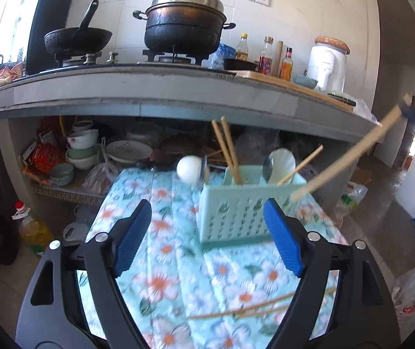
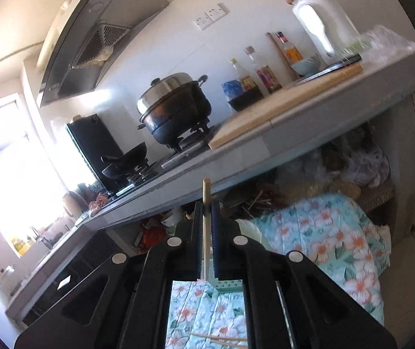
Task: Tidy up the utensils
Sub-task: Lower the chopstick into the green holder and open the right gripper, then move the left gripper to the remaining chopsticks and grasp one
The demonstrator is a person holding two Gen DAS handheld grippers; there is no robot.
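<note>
Chopstick: one, pinched between the closed fingers of the right gripper, angled above the green utensil basket. Left gripper: spread wide, empty, facing basket. More chopsticks lie on the floral cloth nearer than the basket.

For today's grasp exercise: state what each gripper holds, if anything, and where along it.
The right gripper is clamped on a chopstick partway along its shaft, one end protruding past the fingertips. The left gripper is open, holding nothing.

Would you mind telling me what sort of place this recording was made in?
A home kitchen, most likely: a lidded pot and wok sit on a gas stove, with stacked bowls under the counter.
</note>
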